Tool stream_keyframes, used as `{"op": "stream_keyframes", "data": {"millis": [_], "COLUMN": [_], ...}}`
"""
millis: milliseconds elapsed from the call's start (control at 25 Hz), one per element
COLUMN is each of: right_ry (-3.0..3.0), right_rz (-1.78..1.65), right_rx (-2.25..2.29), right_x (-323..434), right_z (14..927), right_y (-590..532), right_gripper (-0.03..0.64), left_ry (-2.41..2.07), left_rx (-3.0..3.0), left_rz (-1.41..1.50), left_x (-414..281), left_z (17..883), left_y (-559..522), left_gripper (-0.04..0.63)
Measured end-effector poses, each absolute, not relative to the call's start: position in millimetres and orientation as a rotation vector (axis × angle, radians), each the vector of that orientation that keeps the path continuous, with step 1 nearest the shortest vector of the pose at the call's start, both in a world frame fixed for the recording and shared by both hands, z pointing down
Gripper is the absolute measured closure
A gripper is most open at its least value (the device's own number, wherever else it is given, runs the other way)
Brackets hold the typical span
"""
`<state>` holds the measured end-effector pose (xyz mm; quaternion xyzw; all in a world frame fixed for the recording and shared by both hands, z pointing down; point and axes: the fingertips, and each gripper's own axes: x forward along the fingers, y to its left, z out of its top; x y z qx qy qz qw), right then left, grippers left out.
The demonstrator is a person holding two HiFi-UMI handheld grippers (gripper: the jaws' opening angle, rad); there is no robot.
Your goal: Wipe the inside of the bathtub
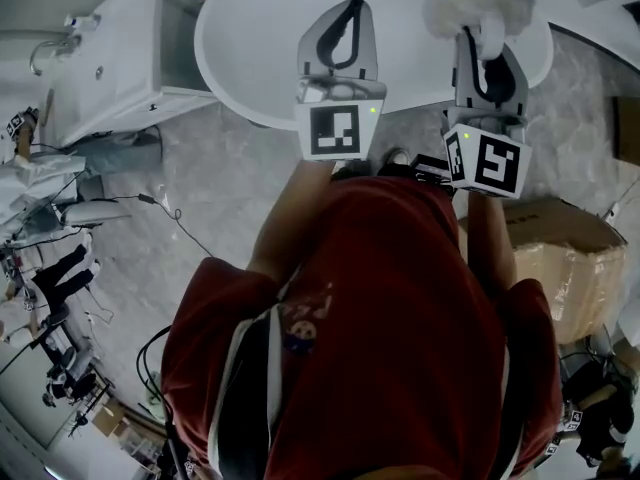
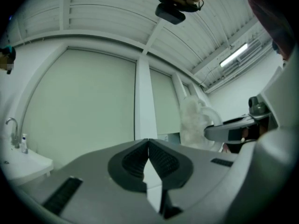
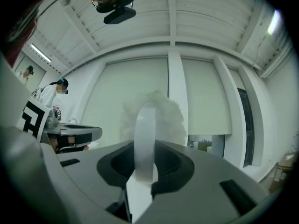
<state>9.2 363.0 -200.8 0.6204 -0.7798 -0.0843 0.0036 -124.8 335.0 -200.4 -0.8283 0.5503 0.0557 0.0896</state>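
The white oval bathtub [image 1: 250, 58] lies in front of the person, at the top of the head view. My left gripper [image 1: 351, 8] is held over the tub, shut with nothing in it; its own view shows the pads [image 2: 140, 155] pressed together, aimed at a pale wall. My right gripper [image 1: 480, 40] hangs over the tub's right end, shut on the white handle [image 3: 145, 139] of a fluffy white duster [image 1: 478, 0]. The duster's head [image 3: 156, 108] sticks out past the jaws. It shows as well in the left gripper view as the duster [image 2: 191, 120].
A white washbasin [image 1: 110, 58] with a tap stands left of the tub. A cardboard box [image 1: 560, 258] sits on the floor at the right. Cables and equipment [image 1: 50, 268] crowd the left floor. Another person [image 3: 51, 97] stands in the background.
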Motion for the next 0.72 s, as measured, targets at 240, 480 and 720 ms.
{"op": "stream_keyframes", "data": {"millis": [240,480,720], "right_ry": [-2.492,-2.458,-2.419], "right_rz": [-0.325,-0.33,-0.321], "right_rx": [1.949,1.96,1.986], "right_x": [-3,-3,3], "right_z": [-201,-199,-197], "right_y": [359,353,350], "right_gripper": [0.523,0.522,0.523], "left_ry": [1.657,1.637,1.623], "left_rx": [-2.46,-2.457,-2.489], "left_rz": [0.195,0.195,0.208], "left_x": [-144,-144,-137], "left_z": [-195,-200,-203], "left_y": [328,325,326], "left_gripper": [0.58,0.579,0.58]}}
